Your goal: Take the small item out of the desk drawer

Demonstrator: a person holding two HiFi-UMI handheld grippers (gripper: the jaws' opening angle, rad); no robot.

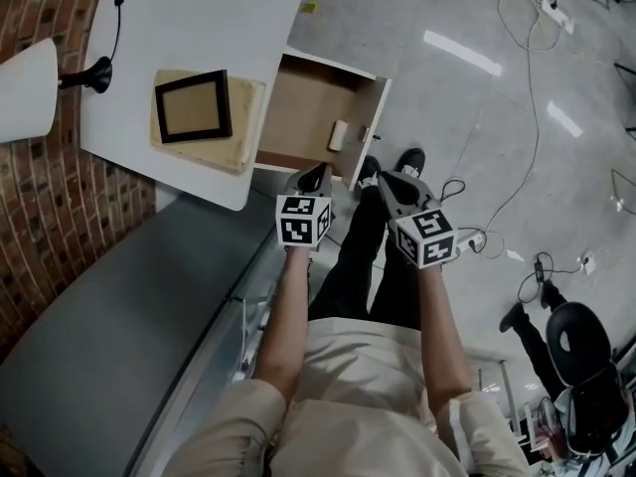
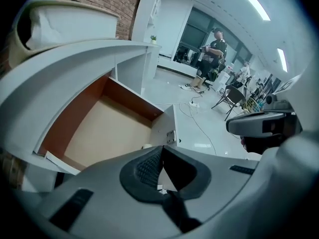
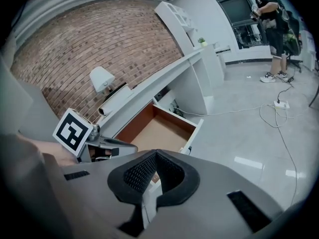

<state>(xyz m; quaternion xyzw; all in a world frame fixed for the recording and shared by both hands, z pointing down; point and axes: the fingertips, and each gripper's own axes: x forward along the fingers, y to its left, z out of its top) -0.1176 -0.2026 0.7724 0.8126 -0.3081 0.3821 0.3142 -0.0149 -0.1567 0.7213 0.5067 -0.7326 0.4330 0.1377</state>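
The left gripper [image 1: 313,179] and right gripper [image 1: 390,185] hover closed and empty near the open drawer [image 1: 298,107]; the small block [image 1: 339,135] lies at its right end. Jaws should open before descending.

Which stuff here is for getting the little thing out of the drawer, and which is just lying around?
For the job:
- open drawer
- small pale item inside it
- left gripper, shut, empty
- right gripper, shut, empty

Just lying about:
- black picture frame
- lamp
- power strip on the floor
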